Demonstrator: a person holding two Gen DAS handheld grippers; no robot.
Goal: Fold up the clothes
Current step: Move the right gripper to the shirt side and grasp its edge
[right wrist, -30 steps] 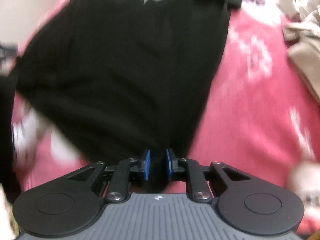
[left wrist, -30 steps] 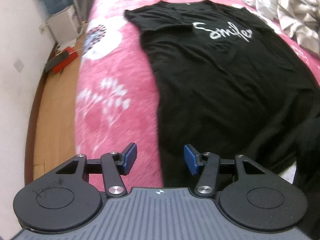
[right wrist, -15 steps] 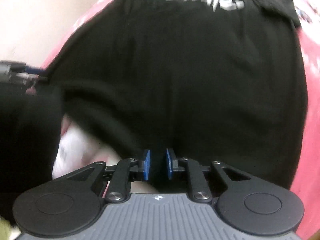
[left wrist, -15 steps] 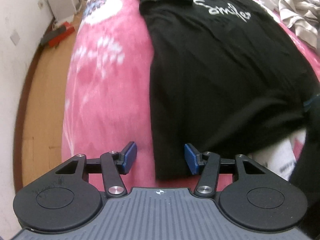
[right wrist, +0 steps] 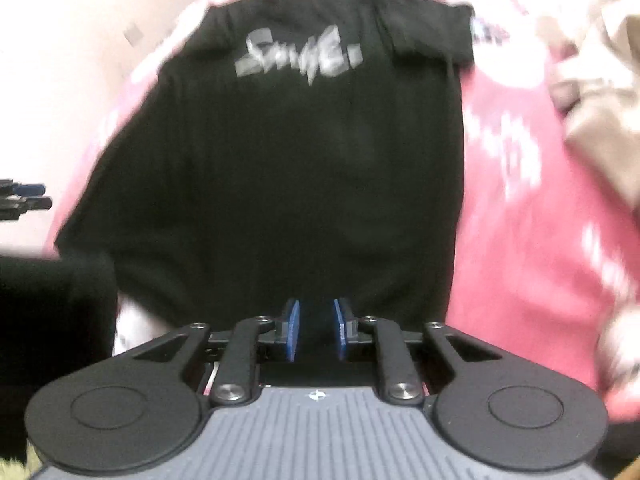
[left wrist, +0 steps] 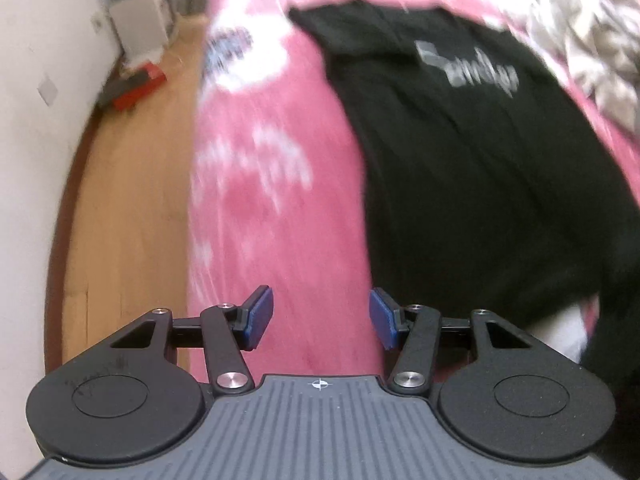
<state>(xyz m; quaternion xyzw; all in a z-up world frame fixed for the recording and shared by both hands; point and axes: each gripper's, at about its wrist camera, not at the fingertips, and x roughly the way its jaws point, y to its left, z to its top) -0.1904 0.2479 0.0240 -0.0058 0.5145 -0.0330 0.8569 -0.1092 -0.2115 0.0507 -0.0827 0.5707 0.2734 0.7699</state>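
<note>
Lying flat on the pink floral bedspread [left wrist: 276, 216], the black printed T-shirt [right wrist: 304, 168] had its hem between the right gripper's [right wrist: 316, 334] opening jaws, while the left gripper [left wrist: 320, 322] gaped empty beside its left edge.

Pink bedspread [left wrist: 280, 220], wooden floor [left wrist: 132, 200], red box [left wrist: 138, 90].

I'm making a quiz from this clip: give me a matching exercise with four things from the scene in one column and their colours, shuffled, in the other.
Things:
1. T-shirt
2. Bedspread
3. Floor
4. Gripper pads

Colours:
A. Blue
B. Pink with white patterns
C. Black with pale lettering
D. Light brown wood

Pairs: 1-C, 2-B, 3-D, 4-A
</note>
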